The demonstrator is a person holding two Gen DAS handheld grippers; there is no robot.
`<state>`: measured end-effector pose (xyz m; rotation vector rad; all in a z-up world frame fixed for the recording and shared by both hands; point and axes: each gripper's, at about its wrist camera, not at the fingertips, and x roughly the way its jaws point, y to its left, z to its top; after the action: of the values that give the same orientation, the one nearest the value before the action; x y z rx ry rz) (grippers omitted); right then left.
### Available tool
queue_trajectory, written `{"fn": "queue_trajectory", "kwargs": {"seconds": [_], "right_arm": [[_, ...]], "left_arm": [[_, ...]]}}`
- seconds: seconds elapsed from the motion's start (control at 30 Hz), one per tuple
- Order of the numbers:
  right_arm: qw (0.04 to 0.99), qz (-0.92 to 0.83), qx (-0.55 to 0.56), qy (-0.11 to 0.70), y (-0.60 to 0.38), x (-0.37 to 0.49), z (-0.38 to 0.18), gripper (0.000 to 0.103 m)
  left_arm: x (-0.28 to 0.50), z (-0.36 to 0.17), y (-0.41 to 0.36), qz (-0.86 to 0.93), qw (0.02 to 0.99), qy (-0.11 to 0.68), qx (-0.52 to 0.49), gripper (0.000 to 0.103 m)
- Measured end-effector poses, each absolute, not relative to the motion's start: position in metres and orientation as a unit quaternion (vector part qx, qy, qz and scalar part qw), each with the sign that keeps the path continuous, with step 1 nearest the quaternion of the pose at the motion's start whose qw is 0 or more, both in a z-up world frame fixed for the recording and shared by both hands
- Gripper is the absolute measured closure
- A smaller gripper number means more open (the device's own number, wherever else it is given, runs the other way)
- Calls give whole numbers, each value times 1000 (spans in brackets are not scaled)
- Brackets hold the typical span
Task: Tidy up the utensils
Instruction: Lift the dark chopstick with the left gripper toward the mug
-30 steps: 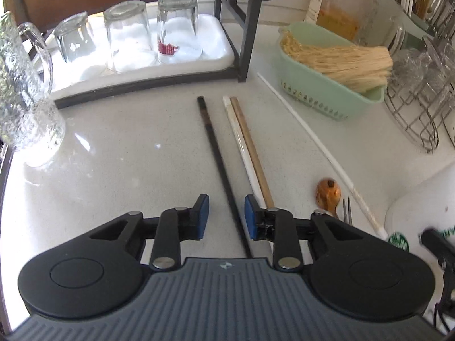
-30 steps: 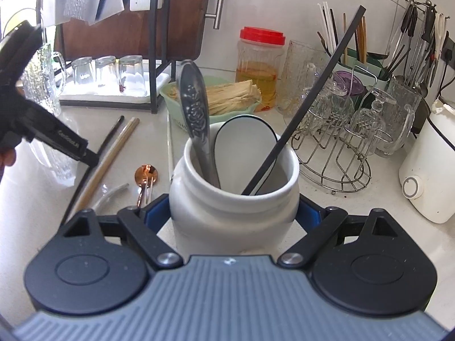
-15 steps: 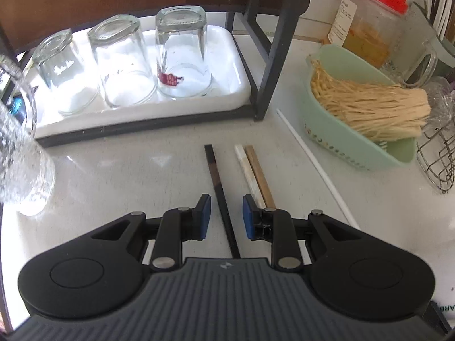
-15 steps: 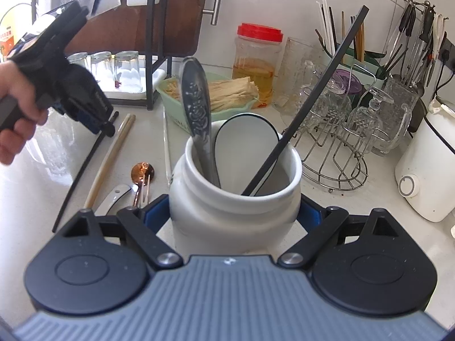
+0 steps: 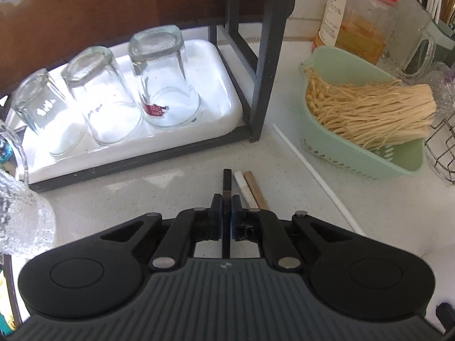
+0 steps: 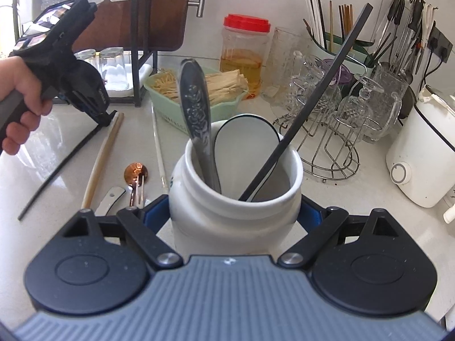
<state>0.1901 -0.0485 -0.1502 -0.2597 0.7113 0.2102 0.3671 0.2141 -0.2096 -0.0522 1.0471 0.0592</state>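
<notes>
Your left gripper (image 5: 226, 213) has its blue pads pressed together on the black chopstick (image 5: 226, 182), gripping it near its far end, which pokes up the middle of the left wrist frame. In the right wrist view its long axis slants from the upper left down to the lower left edge, the low tip on the counter (image 6: 71, 193). Your right gripper (image 6: 234, 221) is clamped around the white jar (image 6: 236, 216) at centre frame, so the jar lies to the right of the stick. The jar mouth already holds a metal spoon (image 6: 196, 116), a white ladle (image 6: 244, 139) and another black chopstick (image 6: 310, 105). Just beside your stick lie the white chopstick (image 5: 241, 182) and wooden chopstick (image 5: 254, 184); beyond, a glass tray (image 5: 224, 85) and green basket (image 5: 398, 164) crowd the counter.
</notes>
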Motion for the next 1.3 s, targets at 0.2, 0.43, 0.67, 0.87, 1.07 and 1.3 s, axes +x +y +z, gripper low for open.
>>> {"fn": "queue_trajectory", "kwargs": {"seconds": [0.2,0.43,0.67,0.87,1.07,1.3], "right_arm": [[925,128,-129,335,-55,188,-152,10],[924,153,-133,324,-59,183,-153,10],[920,195,-147,307,-67,177,-154,10],[914,220,-154,303,-71,176,-153,10],[910,242,-160,297,-74,171,-154,10],[909,251,-161,293,-76,171,-154,10]], "left_arm": [[328,-187,214,58,878,471,-55,97],[272,-146,202,73,892,435,-102,97],[225,-119,172,83,904,399,-127,97],[204,-102,149,86,912,378,-136,97],[194,-81,131,79,924,348,-134,97],[195,-53,118,68,937,318,-127,97]]}}
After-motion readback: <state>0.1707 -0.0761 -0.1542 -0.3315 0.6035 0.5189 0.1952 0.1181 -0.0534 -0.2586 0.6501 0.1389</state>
